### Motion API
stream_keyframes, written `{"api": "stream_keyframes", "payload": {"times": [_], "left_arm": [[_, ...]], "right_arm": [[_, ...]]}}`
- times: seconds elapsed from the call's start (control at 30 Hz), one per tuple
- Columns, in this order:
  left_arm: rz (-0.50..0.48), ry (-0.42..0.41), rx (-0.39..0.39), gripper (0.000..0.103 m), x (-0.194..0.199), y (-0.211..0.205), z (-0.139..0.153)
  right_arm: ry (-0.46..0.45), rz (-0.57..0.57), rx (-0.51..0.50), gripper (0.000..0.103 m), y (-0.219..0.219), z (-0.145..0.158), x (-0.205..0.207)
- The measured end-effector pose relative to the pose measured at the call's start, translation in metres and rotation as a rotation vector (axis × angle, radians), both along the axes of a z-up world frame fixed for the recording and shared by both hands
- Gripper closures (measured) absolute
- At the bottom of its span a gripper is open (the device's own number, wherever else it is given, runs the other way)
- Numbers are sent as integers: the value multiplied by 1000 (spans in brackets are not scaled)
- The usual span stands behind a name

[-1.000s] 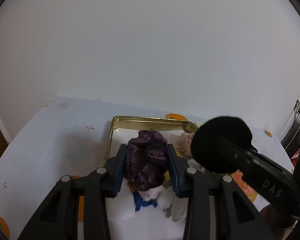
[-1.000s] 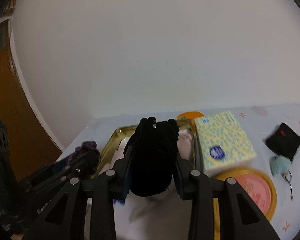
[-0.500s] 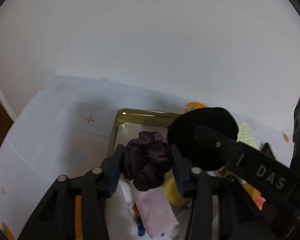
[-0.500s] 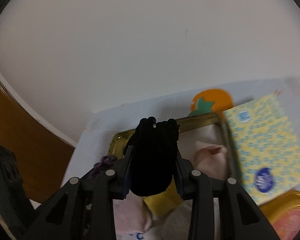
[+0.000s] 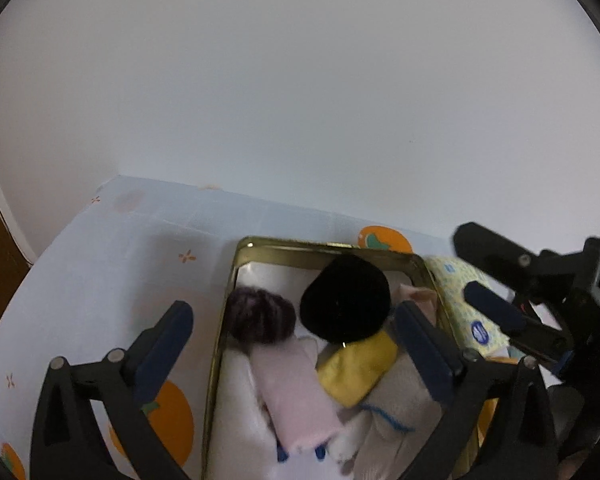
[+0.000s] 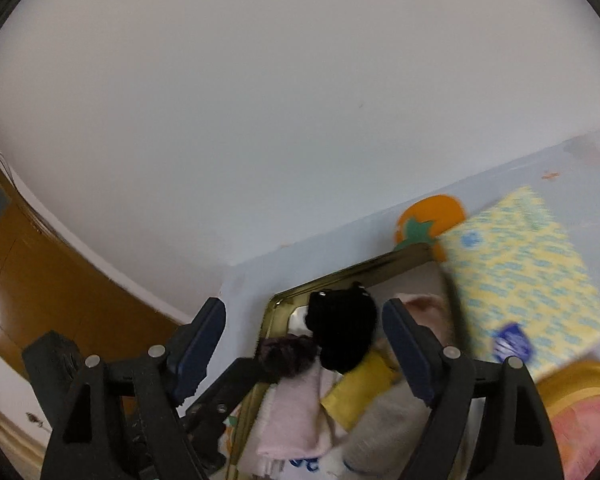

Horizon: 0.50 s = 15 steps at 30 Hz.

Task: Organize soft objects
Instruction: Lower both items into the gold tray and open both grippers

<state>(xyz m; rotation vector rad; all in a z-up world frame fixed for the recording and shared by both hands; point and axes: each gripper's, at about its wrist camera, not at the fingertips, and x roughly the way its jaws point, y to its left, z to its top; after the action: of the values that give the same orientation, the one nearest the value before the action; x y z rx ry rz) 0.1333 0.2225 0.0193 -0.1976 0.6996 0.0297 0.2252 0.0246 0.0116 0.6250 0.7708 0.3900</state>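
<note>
Left claw (image 5: 296,344): mine, and its jaws have just been opening; they stand wide now, with nothing pressed between the pads. One pad hangs over the desk outside the tin, the other over the tin's right half.
Right claw (image 6: 304,340): its jaws have just been opening too and stand wide. The black piece lies between them, but neither pad touches it.
Purple scrunchie (image 5: 260,316): free of my left claw, lying in the gold tin at about 9 o'clock of the pile, against the tin's left wall.
Black soft piece (image 5: 346,300): in the tin at 12 o'clock of the pile, just beside the purple scrunchie at its 3 o'clock, overlapping the yellow cloth.
Gold tin (image 5: 324,246): rectangular, open, on the desk, packed with soft things.
Pink cloth (image 5: 296,392): rolled, at 6 o'clock of the scrunchie and touching it.
Yellow cloth (image 5: 356,372): folded, at 6 o'clock of the black piece.
Grey cloth (image 5: 396,416): at 5 o'clock of the pile, with a blue line on it.
Tissue pack (image 6: 524,280): yellow with blue print, at 3 o'clock of the tin and against its rim.
Desk (image 5: 112,264): pale blue cover with orange fruit prints.
</note>
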Motion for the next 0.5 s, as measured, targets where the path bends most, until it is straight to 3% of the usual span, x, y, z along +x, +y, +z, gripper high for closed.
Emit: {"api": "stream_keyframes", "payload": {"times": [0.13,0.27,0.5], "left_arm": [[4,-21,62,1,-19,-14,-9],[5,21,108,1,-21,-22,-18],[12,69,155,1,-31,-27,-28]], "right_arm": [[-19,-73,-80,20,-7,-3,-26],[-2,-79,-148,20,-2,-8,-44],[-50,-97,-248,20,11,-4,-68]]}}
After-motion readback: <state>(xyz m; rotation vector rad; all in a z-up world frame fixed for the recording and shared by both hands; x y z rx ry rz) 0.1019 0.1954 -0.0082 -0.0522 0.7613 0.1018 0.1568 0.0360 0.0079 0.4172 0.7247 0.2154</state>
